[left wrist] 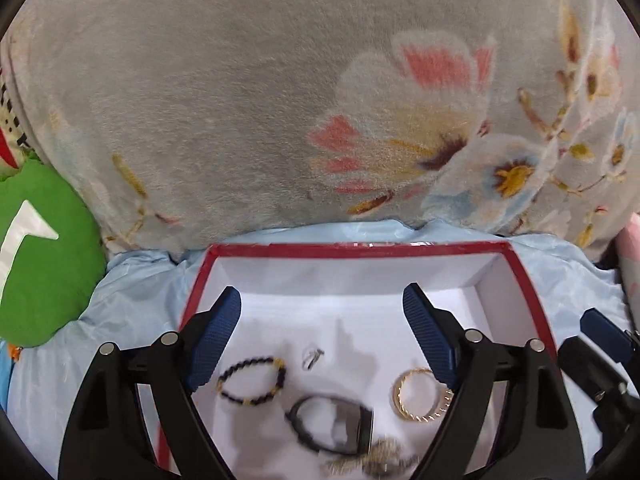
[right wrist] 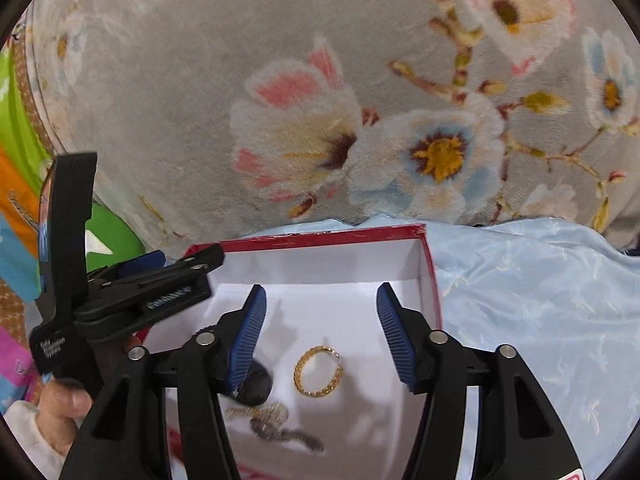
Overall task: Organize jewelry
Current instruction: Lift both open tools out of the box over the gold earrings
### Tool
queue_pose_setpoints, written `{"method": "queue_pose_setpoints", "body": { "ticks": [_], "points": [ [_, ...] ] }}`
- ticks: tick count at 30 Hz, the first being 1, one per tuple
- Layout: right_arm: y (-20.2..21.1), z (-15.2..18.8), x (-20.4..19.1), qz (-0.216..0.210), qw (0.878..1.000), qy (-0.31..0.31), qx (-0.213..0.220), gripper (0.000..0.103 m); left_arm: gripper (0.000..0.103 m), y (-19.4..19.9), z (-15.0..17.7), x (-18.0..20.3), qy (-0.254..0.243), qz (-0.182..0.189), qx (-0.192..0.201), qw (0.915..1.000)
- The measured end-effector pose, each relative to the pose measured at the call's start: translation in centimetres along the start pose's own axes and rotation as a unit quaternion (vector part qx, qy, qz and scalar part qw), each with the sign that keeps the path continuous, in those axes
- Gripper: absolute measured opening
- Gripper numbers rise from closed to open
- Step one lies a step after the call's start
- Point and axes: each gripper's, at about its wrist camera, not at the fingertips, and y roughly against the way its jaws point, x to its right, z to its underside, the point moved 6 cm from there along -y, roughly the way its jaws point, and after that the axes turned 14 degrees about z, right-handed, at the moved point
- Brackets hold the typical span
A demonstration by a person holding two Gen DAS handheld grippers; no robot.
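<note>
Both tongs, left (left wrist: 322, 330) and right (right wrist: 320, 328), hang released and empty over the box (left wrist: 360, 249), where bracelet (left wrist: 252, 381) at 9 o'clock, ring (left wrist: 422, 396) at 3 and watch (left wrist: 334, 424) already lie, so little seems left

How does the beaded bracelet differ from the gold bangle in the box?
The beaded bracelet is dark beads with a few gold ones; the gold bangle is all gold with a twisted rope look. The bracelet lies as a flattened oval toward the box's left side, the bangle as a rounder hoop toward the right. Both lie loose on the white floor of the red-rimmed box, ungripped.
</note>
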Motion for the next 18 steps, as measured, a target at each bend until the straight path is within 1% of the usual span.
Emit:
{"method": "queue_pose_setpoints", "body": {
  "ticks": [1, 2, 3, 5, 7, 8, 10, 11, 14, 16, 18],
  "points": [
    [1.7, 0.7, 0.4, -0.004, 1.0, -0.005, 0.006, 0.066, 0.081, 1.8, 0.6, -0.4, 0.006, 0.004, 0.003, 1.0],
    [3.2, 1.5, 0.7, -0.011, 1.0, -0.008, 0.007, 0.068, 0.081, 3.3, 1.4, -0.9, 0.011, 0.001, -0.002, 0.9999],
    [4.9, 2.8, 1.0, -0.021, 1.0, -0.009, 0.005, 0.069, 0.081, 4.6, 2.2, -1.4, 0.015, 0.001, -0.008, 0.9998],
    [7.3, 5.4, 1.5, -0.027, 1.0, -0.006, -0.007, 0.069, 0.081, 7.8, 4.4, -2.3, 0.022, -0.001, -0.012, 0.9997],
    [9.5, 8.3, 1.9, -0.014, 1.0, 0.009, -0.015, 0.069, 0.081, 10.6, 7.0, -3.0, 0.017, -0.01, -0.019, 0.9996],
    [10.5, 9.6, 1.9, -0.004, 1.0, 0.02, -0.015, 0.069, 0.081, 11.9, 8.3, -3.4, 0.012, -0.021, -0.024, 0.9994],
    [12.3, 12.5, 2.0, 0.022, 0.999, 0.039, -0.019, 0.069, 0.081, 13.9, 11.0, -4.0, 0.008, -0.038, -0.035, 0.9986],
    [13.1, 14.0, 2.0, 0.027, 0.998, 0.044, -0.025, 0.069, 0.081, 14.6, 12.2, -4.2, 0.008, -0.04, -0.04, 0.9983],
    [14.5, 18.1, 1.7, 0.025, 0.997, 0.046, -0.055, 0.069, 0.081, 16.9, 17.0, -4.8, 0.016, -0.049, -0.064, 0.9966],
    [15.1, 20.3, 1.6, 0.034, 0.996, 0.055, -0.069, 0.069, 0.081, 17.9, 19.2, -5.1, 0.018, -0.061, -0.073, 0.9953],
    [15.4, 22.4, 1.4, 0.031, 0.994, 0.053, -0.088, 0.069, 0.081, 18.6, 21.8, -5.3, 0.029, -0.065, -0.085, 0.9938]
  ]
}}
